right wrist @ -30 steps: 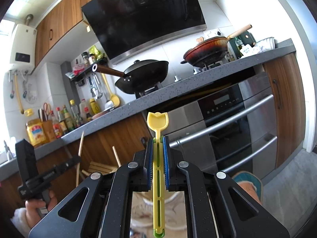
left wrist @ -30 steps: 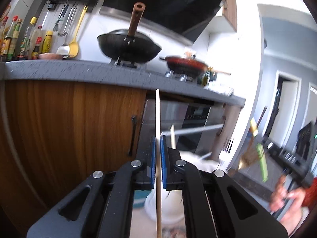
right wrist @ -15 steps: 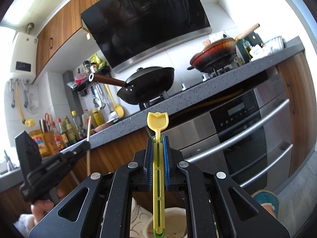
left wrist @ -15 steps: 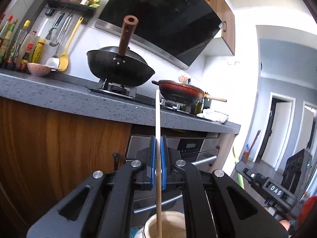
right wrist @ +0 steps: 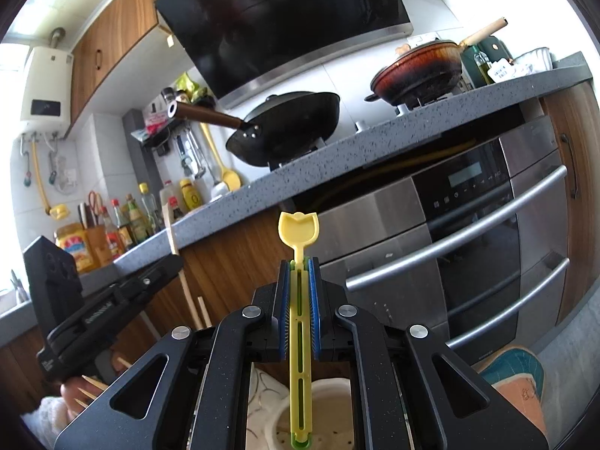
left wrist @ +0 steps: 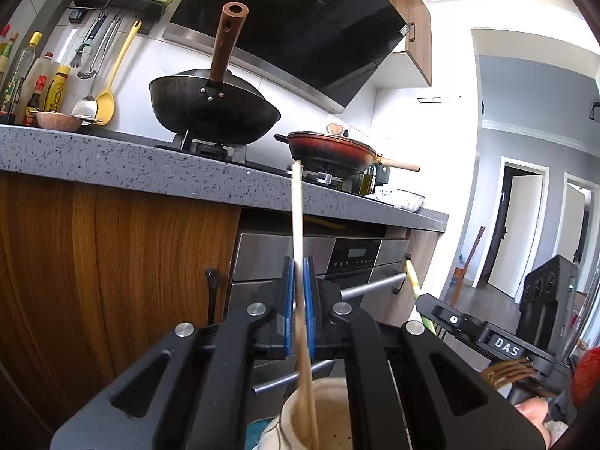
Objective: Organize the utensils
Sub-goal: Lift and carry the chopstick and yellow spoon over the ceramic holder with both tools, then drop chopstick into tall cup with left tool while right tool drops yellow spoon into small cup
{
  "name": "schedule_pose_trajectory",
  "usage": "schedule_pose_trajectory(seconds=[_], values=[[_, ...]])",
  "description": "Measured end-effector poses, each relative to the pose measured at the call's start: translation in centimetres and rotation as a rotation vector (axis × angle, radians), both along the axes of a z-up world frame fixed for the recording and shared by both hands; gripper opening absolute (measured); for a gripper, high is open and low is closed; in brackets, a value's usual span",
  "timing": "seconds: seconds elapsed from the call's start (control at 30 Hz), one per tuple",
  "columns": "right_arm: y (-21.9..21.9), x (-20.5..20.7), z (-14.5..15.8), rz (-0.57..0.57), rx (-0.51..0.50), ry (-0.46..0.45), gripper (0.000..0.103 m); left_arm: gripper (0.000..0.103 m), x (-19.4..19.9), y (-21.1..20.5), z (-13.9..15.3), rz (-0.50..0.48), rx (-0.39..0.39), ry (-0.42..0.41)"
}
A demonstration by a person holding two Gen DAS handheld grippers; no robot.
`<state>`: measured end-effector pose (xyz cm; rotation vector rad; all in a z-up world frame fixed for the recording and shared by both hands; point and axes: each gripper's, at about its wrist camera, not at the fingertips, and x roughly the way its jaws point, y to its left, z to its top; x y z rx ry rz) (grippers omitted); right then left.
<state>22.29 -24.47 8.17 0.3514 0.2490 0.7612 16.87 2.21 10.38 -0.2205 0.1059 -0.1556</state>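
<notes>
Left wrist view: the left hand-held gripper [left wrist: 299,307] clamps an upright chopstick [left wrist: 298,232], lower end inside the ceramic holder [left wrist: 322,416] directly below.

Right wrist view: the right hand-held gripper [right wrist: 299,307] pinches a vertical yellow utensil [right wrist: 299,300], tip over the holder's mouth.

Left gripper [left wrist: 299,281] level, jaws clamped, right gripper [right wrist: 299,277] level, jaws clamped, both hand-held

I can't see the chopstick [left wrist: 300,232] lower end: bottom edge cuts it inside the holder [left wrist: 330,412], itself cropped. Yellow utensil [right wrist: 299,318] foot also clipped by the frame. Bottle labels [left wrist: 56,92] on the counter [left wrist: 112,161] too small to read. My right hand [left wrist: 540,410] is mostly out of frame.
</notes>
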Motion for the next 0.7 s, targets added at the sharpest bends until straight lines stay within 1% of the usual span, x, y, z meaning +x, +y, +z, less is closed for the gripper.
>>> schedule_pose_trajectory(seconds=[0.1, 0.13, 0.27, 0.33, 0.57, 0.7], values=[[0.2, 0.3, -0.4, 0.002, -0.007, 0.009, 0.010, 0.005, -0.6, 0.4, -0.2, -0.001, 0.004, 0.011], [0.2, 0.3, -0.5, 0.003, -0.010, 0.010, 0.010, 0.006, -0.9, 0.5, -0.4, -0.002, 0.004, 0.020], [0.6, 0.4, -0.9, 0.014, -0.026, 0.011, 0.010, 0.007, -2.0, 1.4, -1.2, 0.005, -0.004, 0.058], [0.8, 0.3, -1.0, 0.015, -0.035, 0.008, 0.010, 0.013, -2.3, 1.9, -1.7, 0.019, -0.016, 0.083], [1.5, 0.2, -1.6, -0.014, -0.081, -0.026, 0.010, 0.013, -4.1, 3.7, -3.7, 0.058, -0.072, 0.110], [2.2, 0.2, -2.2, -0.026, -0.144, -0.047, 0.010, 0.013, -4.6, 4.1, -4.8, 0.060, -0.102, 0.131]])
